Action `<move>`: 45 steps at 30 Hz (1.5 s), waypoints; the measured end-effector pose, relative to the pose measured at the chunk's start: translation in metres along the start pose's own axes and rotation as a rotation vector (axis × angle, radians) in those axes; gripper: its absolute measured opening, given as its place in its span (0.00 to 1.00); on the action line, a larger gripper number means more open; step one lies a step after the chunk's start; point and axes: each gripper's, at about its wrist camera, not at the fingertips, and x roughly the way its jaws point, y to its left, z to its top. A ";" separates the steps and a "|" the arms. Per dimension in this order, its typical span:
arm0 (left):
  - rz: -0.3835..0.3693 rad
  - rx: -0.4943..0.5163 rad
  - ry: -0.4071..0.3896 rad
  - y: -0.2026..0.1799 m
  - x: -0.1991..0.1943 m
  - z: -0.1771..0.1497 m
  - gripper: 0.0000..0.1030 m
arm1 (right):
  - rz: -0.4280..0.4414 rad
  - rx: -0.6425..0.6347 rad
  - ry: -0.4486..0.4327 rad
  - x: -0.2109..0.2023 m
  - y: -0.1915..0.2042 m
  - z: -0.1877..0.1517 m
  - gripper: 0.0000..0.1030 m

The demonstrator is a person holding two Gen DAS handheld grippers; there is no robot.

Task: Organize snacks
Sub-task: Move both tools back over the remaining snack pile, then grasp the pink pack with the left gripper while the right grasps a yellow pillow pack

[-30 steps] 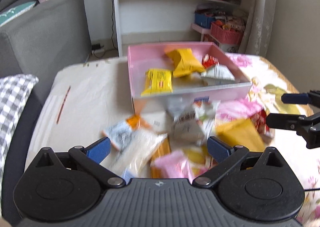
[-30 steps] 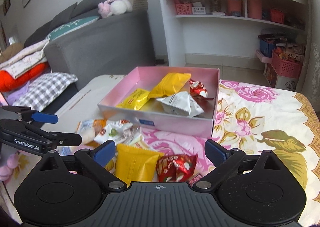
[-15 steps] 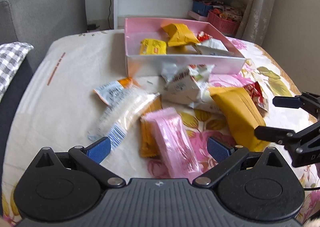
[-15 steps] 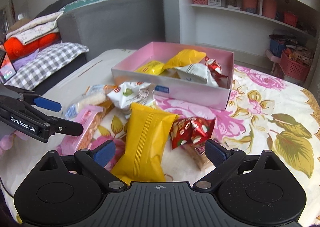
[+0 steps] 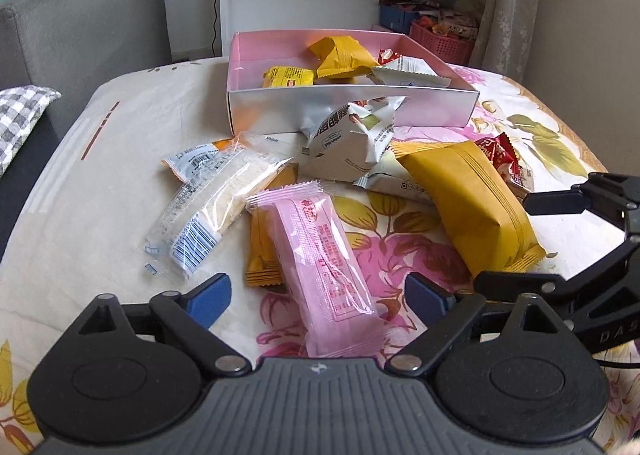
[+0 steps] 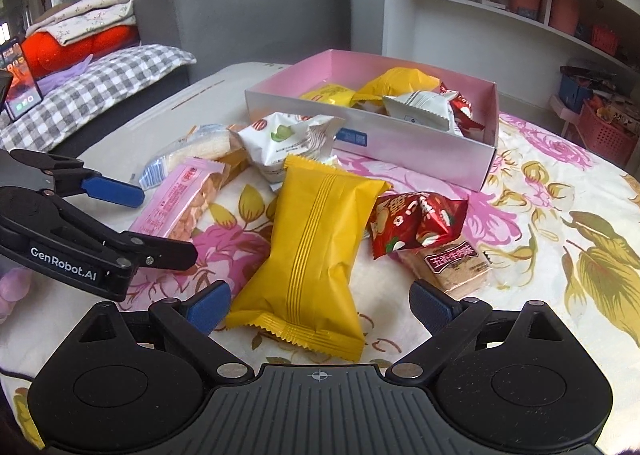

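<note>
Left hand-held gripper (image 5: pixel 318 299): jaws apart and just been closing in a little, the pink snack bar (image 5: pixel 320 255) lying lengthwise between the blue pads, and neither pad is pressing on it.
Right hand-held gripper (image 6: pixel 320 305): spread wide, nothing gripped; the near crimped end of the big yellow pillow pack (image 6: pixel 312 255) sits between its fingertips, pads clear of it.
Pink bar: right under the left gripper, pointing away from it, resting partly on a small orange pack (image 5: pixel 260 251).
Clear wafer pack (image 5: pixel 212 207): ahead and left of the left gripper, beside the pink bar.
White packs (image 5: pixel 352 143): farther ahead of the left gripper, heaped against the box's near wall.
Red packet (image 6: pixel 416 223): ahead-right of the right gripper, touching the yellow pack's side.
Brown-labelled wafer (image 6: pixel 452 267): just beyond the right gripper's right pad, part-tucked under the red packet.
Pink box (image 5: pixel 352 111): farthest ahead of both grippers, on the floral-clothed desk (image 6: pixel 560 223), already holding yellow, white and red snacks.
Both grippers: side by side, each showing in the other's view.
</note>
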 end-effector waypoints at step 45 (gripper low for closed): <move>-0.073 -0.020 -0.020 -0.012 -0.015 0.007 0.29 | -0.017 0.033 -0.117 -0.002 -0.001 0.012 0.37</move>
